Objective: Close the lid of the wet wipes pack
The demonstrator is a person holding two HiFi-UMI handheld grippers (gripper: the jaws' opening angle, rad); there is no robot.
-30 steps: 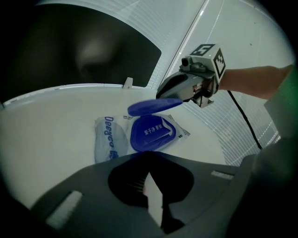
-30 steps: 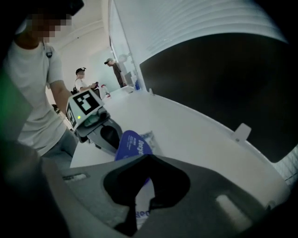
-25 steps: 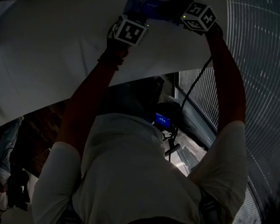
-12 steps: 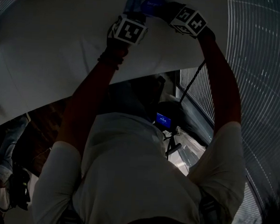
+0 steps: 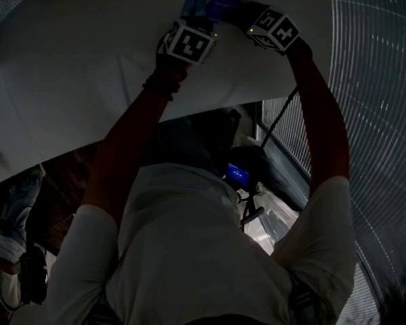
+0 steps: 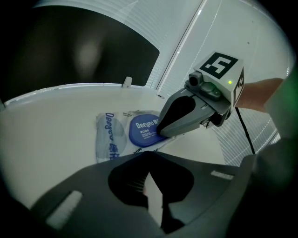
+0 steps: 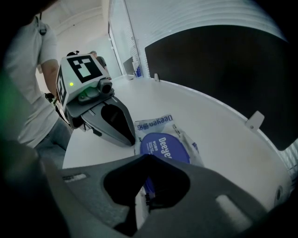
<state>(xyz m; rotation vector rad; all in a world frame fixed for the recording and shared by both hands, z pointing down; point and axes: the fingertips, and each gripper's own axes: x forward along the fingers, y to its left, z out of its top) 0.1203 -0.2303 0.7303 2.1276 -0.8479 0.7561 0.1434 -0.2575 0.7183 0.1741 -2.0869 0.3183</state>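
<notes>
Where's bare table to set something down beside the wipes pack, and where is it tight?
Bare table lies left of the wet wipes pack in the left gripper view, out to the rim. Crowded at the blue lid: right gripper tip on it, left gripper close by.

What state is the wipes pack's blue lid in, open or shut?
Down: the lid lies flat on the pack, with the right gripper tip on its edge. Latching cannot be told.

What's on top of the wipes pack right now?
The blue lid lies flat on the pack, with the right gripper tip on its edge. The opening under it is hidden.
</notes>
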